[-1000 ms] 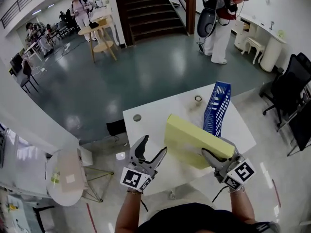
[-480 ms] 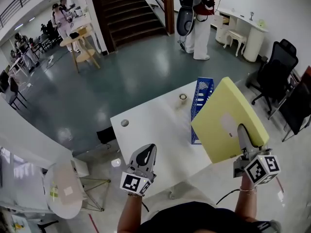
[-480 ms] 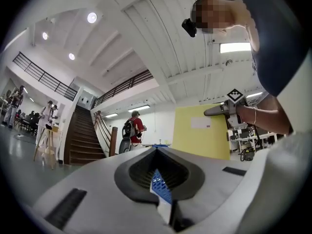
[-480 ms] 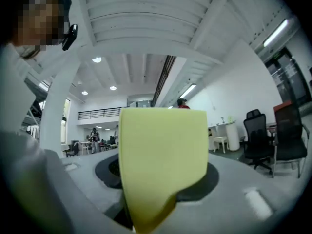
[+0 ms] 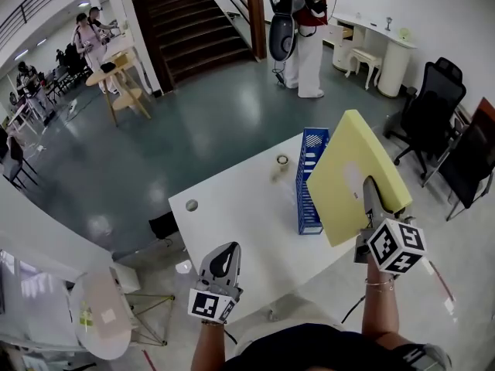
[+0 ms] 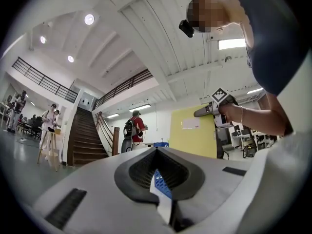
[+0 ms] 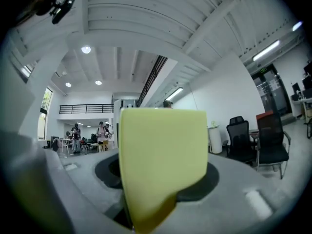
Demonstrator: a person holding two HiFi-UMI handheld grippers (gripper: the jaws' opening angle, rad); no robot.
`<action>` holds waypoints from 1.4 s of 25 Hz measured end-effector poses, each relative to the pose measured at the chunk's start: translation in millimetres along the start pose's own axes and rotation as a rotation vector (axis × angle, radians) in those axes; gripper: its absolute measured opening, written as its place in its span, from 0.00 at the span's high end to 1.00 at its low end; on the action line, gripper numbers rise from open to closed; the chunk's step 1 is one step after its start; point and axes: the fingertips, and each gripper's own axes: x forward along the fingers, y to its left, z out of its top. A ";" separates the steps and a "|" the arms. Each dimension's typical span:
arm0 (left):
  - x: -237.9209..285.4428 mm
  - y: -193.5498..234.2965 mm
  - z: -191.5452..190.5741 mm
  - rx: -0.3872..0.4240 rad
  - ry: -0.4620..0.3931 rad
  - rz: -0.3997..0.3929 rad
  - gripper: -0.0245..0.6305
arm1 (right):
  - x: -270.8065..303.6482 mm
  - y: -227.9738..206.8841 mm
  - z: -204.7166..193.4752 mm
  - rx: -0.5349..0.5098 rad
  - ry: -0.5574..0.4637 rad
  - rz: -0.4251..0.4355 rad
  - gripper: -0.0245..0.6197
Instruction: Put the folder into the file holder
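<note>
Gripping yellow folder (image 5: 346, 165) beside file holder (image 5: 309, 178)

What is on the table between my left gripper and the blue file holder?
Nothing: in the head view, only bare white table lies between the left gripper and the file holder.

1x folder (image 5: 348, 176), 1x file holder (image 5: 311, 180), 1x tape roll (image 5: 282, 161) & 2x grippers (image 5: 226, 250) (image 5: 366, 185).
</note>
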 end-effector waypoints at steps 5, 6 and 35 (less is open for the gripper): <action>0.0 12.0 -0.5 -0.030 -0.011 0.029 0.97 | 31.4 5.3 1.1 0.034 -0.014 -0.027 0.59; 1.0 12.1 1.2 -0.033 -0.021 0.022 0.97 | 35.6 5.9 1.3 0.034 -0.021 -0.040 0.59; 59.0 27.7 -27.1 -0.044 0.021 0.014 0.97 | 97.5 9.7 -46.2 0.039 -0.054 -0.207 0.59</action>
